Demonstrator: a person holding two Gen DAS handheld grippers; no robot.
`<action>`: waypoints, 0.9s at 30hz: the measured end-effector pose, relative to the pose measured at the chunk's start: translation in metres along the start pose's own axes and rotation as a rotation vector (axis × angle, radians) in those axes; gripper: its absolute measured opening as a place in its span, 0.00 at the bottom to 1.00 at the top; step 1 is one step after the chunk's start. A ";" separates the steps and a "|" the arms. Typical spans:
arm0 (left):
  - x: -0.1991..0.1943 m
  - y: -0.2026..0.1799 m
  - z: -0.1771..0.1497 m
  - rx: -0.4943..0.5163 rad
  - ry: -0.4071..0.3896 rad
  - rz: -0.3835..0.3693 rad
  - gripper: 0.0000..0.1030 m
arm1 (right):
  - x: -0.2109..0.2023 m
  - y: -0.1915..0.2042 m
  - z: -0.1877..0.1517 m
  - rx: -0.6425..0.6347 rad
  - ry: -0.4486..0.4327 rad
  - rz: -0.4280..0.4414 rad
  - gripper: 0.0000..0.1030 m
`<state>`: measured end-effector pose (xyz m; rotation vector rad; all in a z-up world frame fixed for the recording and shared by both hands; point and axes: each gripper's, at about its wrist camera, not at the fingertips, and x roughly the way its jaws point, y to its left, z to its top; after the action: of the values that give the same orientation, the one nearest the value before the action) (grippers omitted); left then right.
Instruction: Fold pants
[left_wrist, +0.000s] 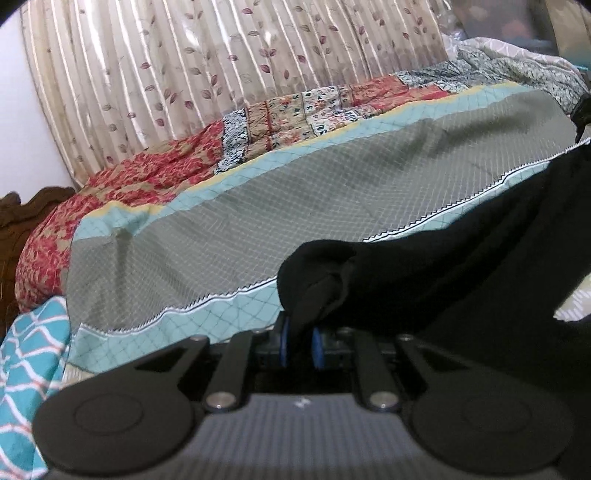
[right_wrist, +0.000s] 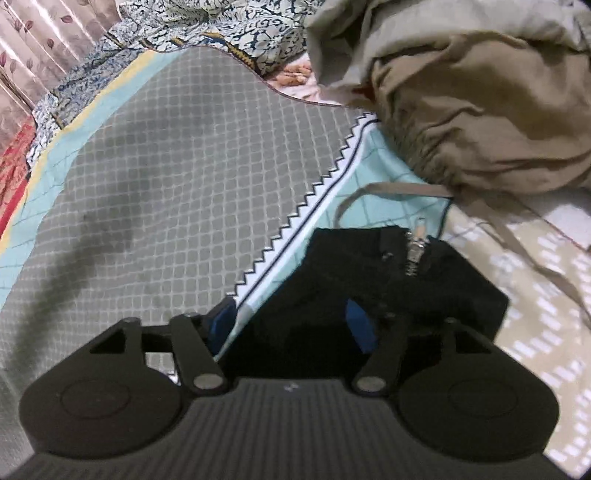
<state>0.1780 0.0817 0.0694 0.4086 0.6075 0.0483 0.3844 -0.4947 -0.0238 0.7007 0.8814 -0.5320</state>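
Black tongs (left_wrist: 301, 341), blue pads (right_wrist: 360, 325), silver pivot screws, ribbed grey housing

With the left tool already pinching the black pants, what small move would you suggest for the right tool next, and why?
Probably close the right tool on the pants' zipper end. The left tool is shut on a bunched fold of the black pants, while the right tool's blue pads stand apart with black cloth between them, ungripped. Both ends need holding before lifting over the grey checked bedspread.
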 end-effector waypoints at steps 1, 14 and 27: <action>-0.004 -0.001 -0.002 -0.005 -0.002 0.004 0.11 | 0.001 0.001 0.000 -0.017 0.003 -0.010 0.65; -0.072 0.010 -0.012 -0.065 -0.093 0.047 0.11 | -0.114 -0.078 0.003 0.024 -0.108 0.195 0.04; -0.182 0.009 -0.107 -0.123 -0.078 -0.021 0.12 | -0.260 -0.304 -0.113 0.148 -0.161 0.318 0.05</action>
<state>-0.0309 0.0982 0.0925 0.2839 0.5284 0.0493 -0.0172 -0.5772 0.0433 0.9010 0.5694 -0.3650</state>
